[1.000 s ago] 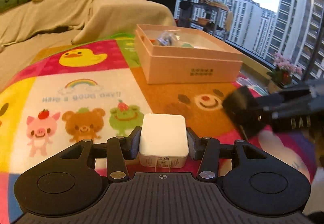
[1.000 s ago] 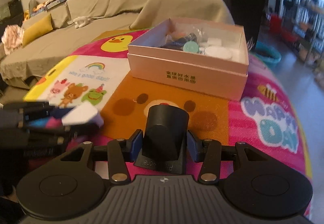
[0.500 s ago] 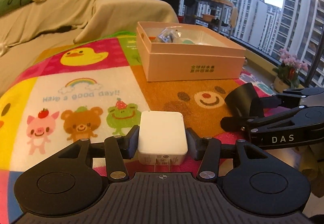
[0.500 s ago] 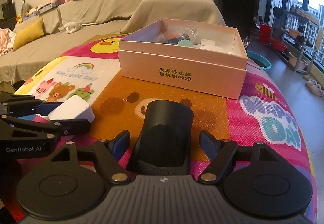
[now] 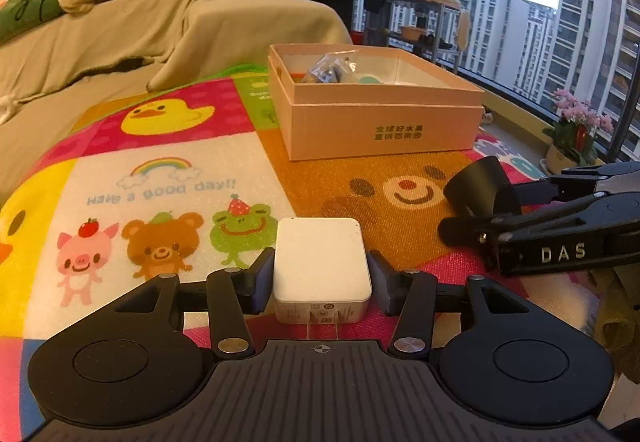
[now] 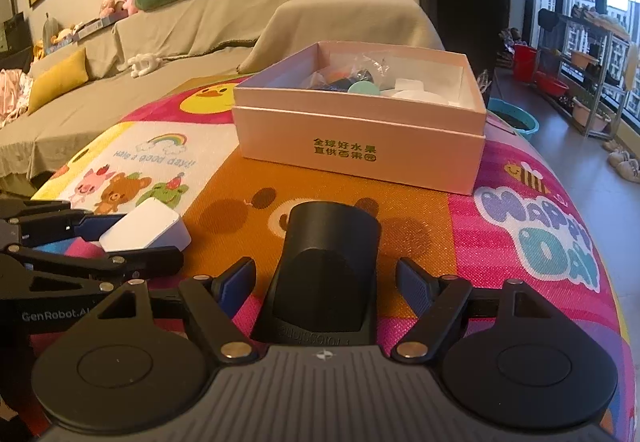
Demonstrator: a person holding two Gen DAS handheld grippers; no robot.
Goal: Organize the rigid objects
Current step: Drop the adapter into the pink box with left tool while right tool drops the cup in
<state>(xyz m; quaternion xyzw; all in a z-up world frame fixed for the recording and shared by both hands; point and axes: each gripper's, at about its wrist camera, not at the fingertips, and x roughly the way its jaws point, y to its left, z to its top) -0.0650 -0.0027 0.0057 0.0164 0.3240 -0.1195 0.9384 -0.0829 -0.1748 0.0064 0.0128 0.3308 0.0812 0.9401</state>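
Cartoon-print surface (image 6: 500, 242), sofa behind. Left tool (image 5: 321, 274) pinches white charger (image 5: 321, 258) by its flat sides: light, stiff, slick. Right tool (image 6: 326, 278) has just been opening, pads clear of black holder (image 6: 328, 266), near-centre; grip its straight sides. Pink box (image 6: 360, 146) far.

The play mat (image 5: 168, 178) covers the worktop. The box (image 5: 376, 114) stands on the mat at its far side, with small items inside. The charger (image 5: 322, 262) lies on the mat at the near side, between the fingers of the left tool (image 5: 322, 274). The dark holder (image 6: 328, 274) stands on the mat to the right of the charger, between the fingers of the right tool (image 6: 326, 282), apart from both pads. Both tools lie side by side, in front of the box. The sofa (image 6: 180, 30) runs behind and to the left of the mat
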